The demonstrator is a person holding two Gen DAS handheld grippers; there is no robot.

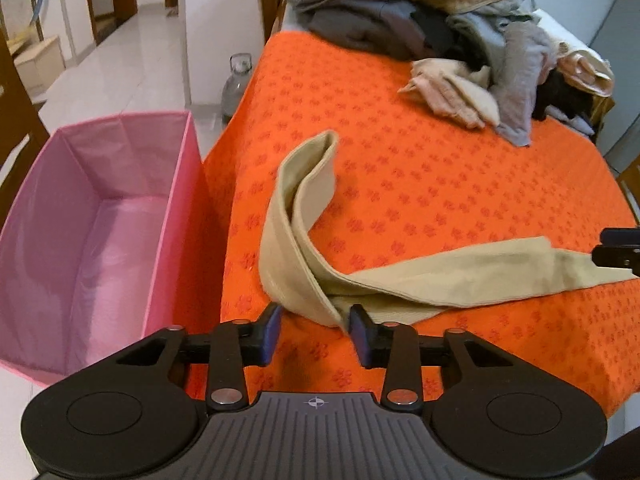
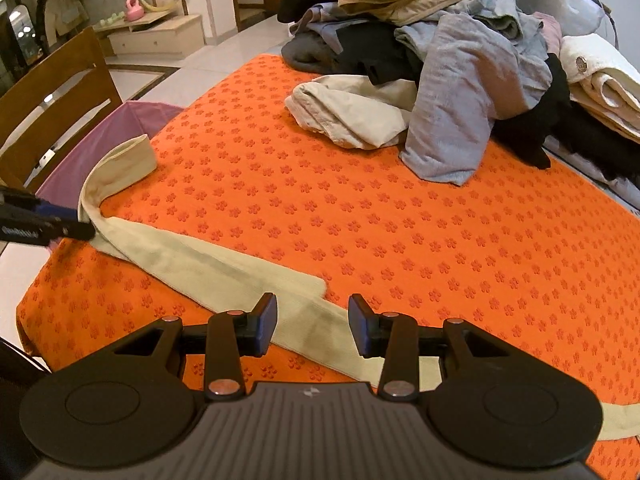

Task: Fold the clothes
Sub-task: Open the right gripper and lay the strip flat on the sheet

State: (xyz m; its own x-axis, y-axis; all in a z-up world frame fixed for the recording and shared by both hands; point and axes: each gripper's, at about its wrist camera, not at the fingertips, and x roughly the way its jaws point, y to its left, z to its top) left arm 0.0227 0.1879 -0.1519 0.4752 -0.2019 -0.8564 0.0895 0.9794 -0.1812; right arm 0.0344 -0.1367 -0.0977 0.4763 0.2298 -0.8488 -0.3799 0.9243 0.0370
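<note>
Left wrist view: a long beige garment (image 1: 460, 268), soft and knit-looking with a stitched band along one edge, is lying in the lower middle of the frame on an orange cloth (image 1: 420, 168) printed with small flowers. One end is curling up in a loop toward the centre; the other is stretching to the right edge. You are lowering the left gripper (image 1: 314, 330) over the bunched fold at the bottom centre, its blue-padded jaws standing partly apart with cloth between them, not visibly pinched. In the right wrist view, the right gripper (image 2: 313, 326) is hovering over the garment's far strip, jaws likewise parted and holding nothing. You seem to be at the stage of taking hold to straighten the piece; next you would need to close both tools on the fabric and draw it flat. A pink fabric bin (image 1: 96, 216), smooth-walled, is standing at the left. A heap of crumpled clothes (image 1: 460, 28) is filling the upper right.
</note>
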